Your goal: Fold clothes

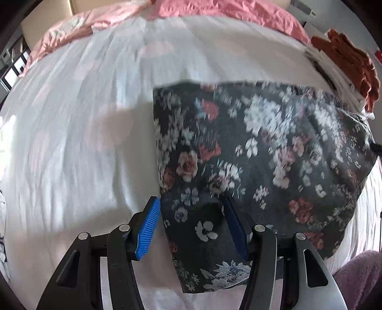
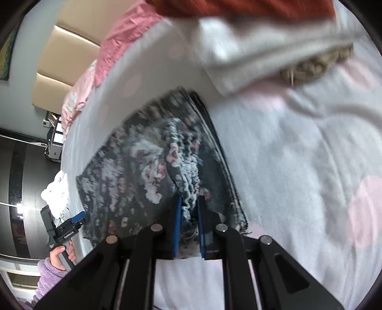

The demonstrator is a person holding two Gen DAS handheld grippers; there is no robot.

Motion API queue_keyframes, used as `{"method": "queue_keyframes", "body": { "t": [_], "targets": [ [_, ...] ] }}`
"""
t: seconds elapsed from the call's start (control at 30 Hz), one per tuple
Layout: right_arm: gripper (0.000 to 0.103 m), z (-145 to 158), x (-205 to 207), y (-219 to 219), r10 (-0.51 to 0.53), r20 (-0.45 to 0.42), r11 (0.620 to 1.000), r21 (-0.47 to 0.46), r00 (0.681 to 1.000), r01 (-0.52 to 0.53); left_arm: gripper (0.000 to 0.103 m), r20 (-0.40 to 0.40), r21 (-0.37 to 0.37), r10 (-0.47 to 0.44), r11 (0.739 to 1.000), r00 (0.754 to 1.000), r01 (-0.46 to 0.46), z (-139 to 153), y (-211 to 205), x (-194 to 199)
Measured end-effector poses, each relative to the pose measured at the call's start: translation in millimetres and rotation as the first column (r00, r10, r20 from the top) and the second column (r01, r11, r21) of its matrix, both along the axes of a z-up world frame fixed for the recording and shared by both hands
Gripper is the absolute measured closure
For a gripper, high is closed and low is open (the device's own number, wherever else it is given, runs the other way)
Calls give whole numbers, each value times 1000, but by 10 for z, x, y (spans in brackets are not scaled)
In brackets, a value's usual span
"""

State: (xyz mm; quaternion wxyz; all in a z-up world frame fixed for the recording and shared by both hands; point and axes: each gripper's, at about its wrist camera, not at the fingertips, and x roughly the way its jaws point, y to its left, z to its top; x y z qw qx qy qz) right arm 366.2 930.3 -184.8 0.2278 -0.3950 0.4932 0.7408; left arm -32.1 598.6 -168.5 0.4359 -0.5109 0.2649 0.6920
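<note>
Right tongs (image 2: 188, 209) clamp the floral garment's (image 1: 250, 147) bunched edge, left tongs (image 1: 191, 224) apart; fold squarely, seemingly mid-bed (image 1: 83, 119).

Home bedroom: bed (image 1: 71, 119) under white sheet with pale pink dots, pink duvet (image 1: 226, 9) bunched at far end, beige padded headboard (image 2: 59, 59), dark wood floor (image 2: 31, 178), folded clothes stack (image 1: 343, 59)

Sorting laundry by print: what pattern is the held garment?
Dark grey garment with white and pink flowers, clearest in the left wrist view.
</note>
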Motion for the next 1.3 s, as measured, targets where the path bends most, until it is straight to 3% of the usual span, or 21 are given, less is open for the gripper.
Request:
{"method": "queue_keyframes", "body": {
  "t": [0.13,0.2,0.3,0.37,0.47,0.57,0.67,0.77,0.93,0.97,1.07,1.3],
  "targets": [
    [93,480,-76,8,40,4,991,130,999,-40,45,-2,81,10,997,1000,-10,227,-46,-18],
    [93,454,-137,59,41,66,987,152,997,-51,45,8,68,12,998,1000,-13,187,-82,-19],
    [93,157,-118,114,34,142,993,111,989,-50,45,11,28,17,999,1000,-17,93,-100,4],
    [93,-45,-79,101,31,164,996,81,986,-45,45,15,-5,18,1000,1000,-18,-1,-87,24],
    [91,-10,-43,86,39,164,994,99,986,-55,45,19,-39,23,999,1000,-22,-120,-96,-5],
    [88,48,-10,74,48,162,990,121,986,-68,45,21,-28,34,999,999,-33,-68,-80,-45],
    [82,107,23,62,56,161,986,144,985,-80,45,39,48,8,999,999,-10,187,-95,-78],
    [79,165,56,49,65,160,982,166,985,-92,47,18,75,-23,997,1000,22,371,9,-128],
    [79,246,11,95,60,189,972,211,980,-100,47,36,75,-16,997,999,14,328,401,-297],
    [77,253,52,128,50,188,974,210,981,-90,47,46,76,-6,997,999,3,306,501,-373],
    [49,238,163,212,18,161,982,183,987,-48,47,61,52,16,998,998,-20,135,654,-411],
    [46,-69,148,313,68,113,996,42,991,-73,45,106,-3,97,995,990,-97,-198,634,-559]
  ]
}}
